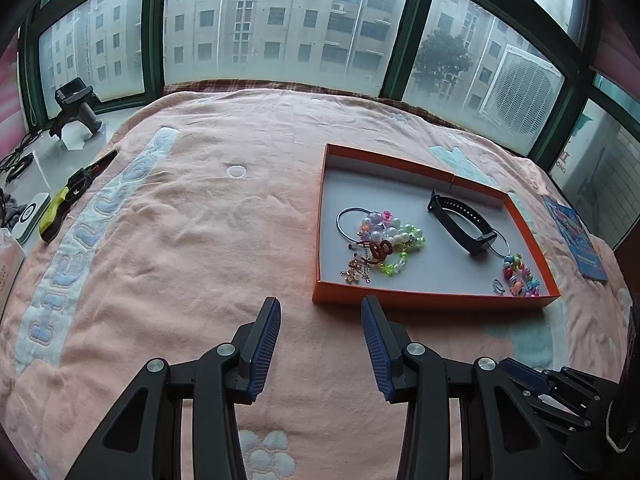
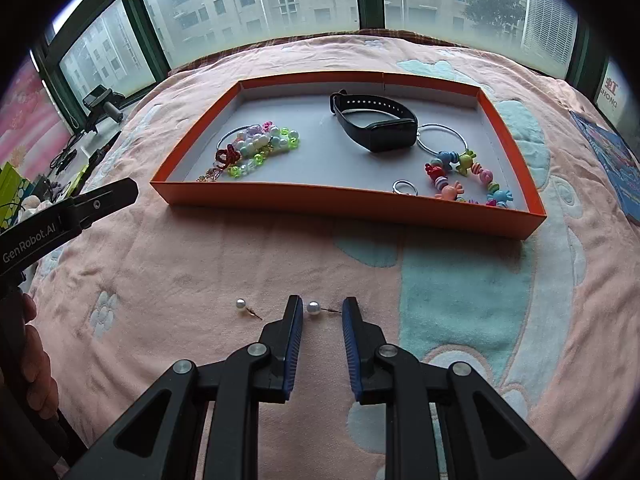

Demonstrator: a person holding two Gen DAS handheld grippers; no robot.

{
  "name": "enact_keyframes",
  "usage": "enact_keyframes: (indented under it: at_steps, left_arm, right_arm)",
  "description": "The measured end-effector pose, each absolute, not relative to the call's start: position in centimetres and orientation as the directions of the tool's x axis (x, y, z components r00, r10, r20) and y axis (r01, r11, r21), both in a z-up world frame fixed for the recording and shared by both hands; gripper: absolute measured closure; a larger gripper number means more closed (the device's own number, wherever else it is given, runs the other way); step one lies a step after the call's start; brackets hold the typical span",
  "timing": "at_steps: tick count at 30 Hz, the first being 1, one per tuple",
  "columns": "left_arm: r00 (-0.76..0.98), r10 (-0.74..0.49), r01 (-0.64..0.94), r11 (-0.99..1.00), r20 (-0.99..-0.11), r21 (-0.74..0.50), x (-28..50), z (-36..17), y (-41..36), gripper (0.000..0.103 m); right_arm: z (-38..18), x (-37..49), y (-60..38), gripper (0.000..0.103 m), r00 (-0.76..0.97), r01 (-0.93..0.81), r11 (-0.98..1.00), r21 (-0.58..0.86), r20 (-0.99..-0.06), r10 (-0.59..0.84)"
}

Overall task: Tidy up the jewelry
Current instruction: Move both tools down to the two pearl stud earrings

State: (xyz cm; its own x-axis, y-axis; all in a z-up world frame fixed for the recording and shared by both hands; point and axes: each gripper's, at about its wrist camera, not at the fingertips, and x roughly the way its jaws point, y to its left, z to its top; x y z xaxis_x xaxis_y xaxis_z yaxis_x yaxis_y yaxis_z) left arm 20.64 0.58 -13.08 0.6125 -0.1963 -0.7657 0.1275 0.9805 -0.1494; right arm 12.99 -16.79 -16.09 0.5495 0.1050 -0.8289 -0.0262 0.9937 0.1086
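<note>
An orange tray with a grey floor lies on the pink blanket. It holds a black wristband, bead bracelets, a colourful charm bracelet, a small ring and hoops. Two pearl stud earrings lie on the blanket: one sits between the open fingers of my right gripper, the other lies to its left. My left gripper is open and empty, just in front of the tray's left end.
A blue booklet lies right of the tray. A windowsill at the left holds pliers, a spare gripper and cables. The left gripper's body shows at the left of the right wrist view.
</note>
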Motion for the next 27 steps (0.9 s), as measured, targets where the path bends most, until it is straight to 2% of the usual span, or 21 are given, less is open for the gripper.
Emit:
enact_keyframes:
  at_steps: [16,27]
  left_arm:
    - [0.601,-0.205,0.158,0.978,-0.773,-0.136,19.6,-13.0,-0.3,0.057]
    - [0.543,-0.318,0.332,0.931,-0.777,-0.15,16.8,-14.0,-3.9,0.057]
  right_arm:
    - [-16.2,12.9,-15.9,0.081,0.568,-0.059,0.998,0.038,-0.821,0.065]
    - [-15.6,12.5,-18.0,0.082,0.579,-0.031,0.994,0.105,-0.808,0.104]
